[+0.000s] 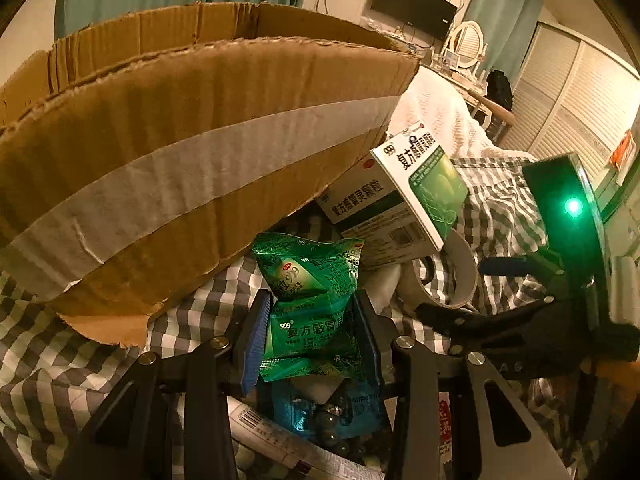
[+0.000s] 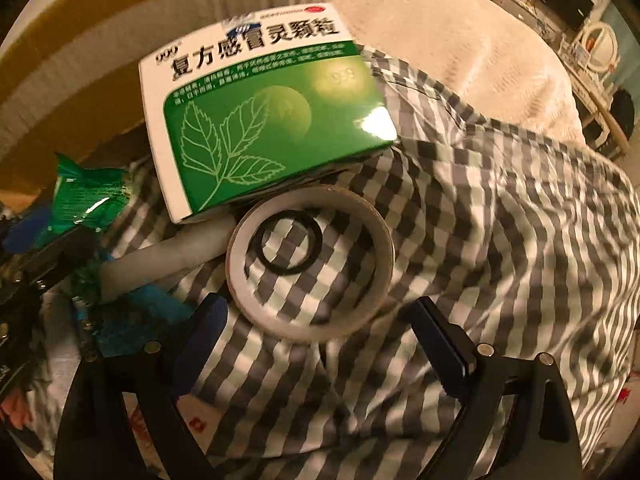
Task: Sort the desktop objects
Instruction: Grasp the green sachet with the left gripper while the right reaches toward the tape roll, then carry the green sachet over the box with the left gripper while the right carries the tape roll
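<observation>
Two grippers work: the left gripper (image 1: 310,336) pinches a light, crinkly sachet (image 1: 308,304) mid-body, the right gripper (image 2: 320,344) gapes empty above a stiff tape roll (image 2: 310,264).

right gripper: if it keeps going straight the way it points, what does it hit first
Most likely the tape roll: it lies on the checked cloth just ahead of the open right gripper, roughly centred between the fingers. Depth is hard to judge here.
</observation>
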Action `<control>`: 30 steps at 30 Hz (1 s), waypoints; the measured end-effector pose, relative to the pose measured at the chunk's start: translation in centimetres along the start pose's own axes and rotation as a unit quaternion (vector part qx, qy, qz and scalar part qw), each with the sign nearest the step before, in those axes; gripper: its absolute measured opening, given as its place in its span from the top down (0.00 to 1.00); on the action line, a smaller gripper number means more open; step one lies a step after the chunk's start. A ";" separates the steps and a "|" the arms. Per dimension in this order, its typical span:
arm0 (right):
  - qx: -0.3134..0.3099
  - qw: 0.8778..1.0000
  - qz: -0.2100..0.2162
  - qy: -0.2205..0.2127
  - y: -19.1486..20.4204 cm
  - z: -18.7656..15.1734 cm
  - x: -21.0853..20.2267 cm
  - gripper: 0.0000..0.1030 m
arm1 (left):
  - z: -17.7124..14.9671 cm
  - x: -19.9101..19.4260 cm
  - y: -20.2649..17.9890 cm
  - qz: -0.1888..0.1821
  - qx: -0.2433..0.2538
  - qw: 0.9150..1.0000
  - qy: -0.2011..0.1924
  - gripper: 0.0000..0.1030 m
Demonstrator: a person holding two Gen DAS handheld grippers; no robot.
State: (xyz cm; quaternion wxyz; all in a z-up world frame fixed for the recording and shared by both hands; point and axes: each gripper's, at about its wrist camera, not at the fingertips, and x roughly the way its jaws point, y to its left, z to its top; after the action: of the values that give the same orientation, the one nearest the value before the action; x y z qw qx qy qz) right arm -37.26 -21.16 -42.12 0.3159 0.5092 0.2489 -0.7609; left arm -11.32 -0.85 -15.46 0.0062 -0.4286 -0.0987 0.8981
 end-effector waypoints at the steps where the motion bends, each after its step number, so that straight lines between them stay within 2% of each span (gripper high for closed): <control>1: -0.003 1.000 0.005 0.001 0.1 0.0 0.3 0.10 | -0.1 0.0 0.0 0.000 -0.001 1.000 -0.001 0.60; 5: -0.003 1.000 0.000 0.010 0.1 0.1 1.4 0.10 | -0.2 0.1 0.0 0.000 0.000 1.000 0.001 0.60; 8: 0.006 1.000 0.004 -0.004 -0.2 0.3 1.4 0.10 | -0.4 -0.2 0.0 -0.003 0.000 1.000 -0.004 0.60; 10: 0.022 1.000 0.012 -0.014 -0.6 0.0 1.2 0.19 | -0.4 -0.4 0.0 -0.004 0.000 1.000 -0.008 0.60; 14: 0.054 0.998 0.020 -0.037 -1.4 -1.4 -0.3 0.20 | -0.9 -1.2 -0.2 -0.006 0.005 1.000 -0.016 0.60; 18: 0.071 0.995 0.006 -0.070 -1.6 -3.2 -3.6 0.20 | -1.2 -2.5 -1.0 -0.008 0.019 0.999 -0.032 0.60; 24: 0.094 0.988 0.023 -0.119 -1.4 -6.0 -9.3 0.20 | -1.1 -5.8 -1.8 -0.024 0.025 0.997 -0.066 0.60; 30: 0.099 0.982 0.030 -0.158 -1.8 -5.7 -13.6 0.20 | 0.4 -10.4 -2.2 -0.043 0.025 0.991 -0.121 0.60</control>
State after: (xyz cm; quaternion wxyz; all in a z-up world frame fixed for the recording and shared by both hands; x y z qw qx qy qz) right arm -31.22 -12.87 -31.41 0.3215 0.4185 0.1037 -0.8431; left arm -5.25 0.22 -6.81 0.0439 -0.3123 -0.0945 0.9443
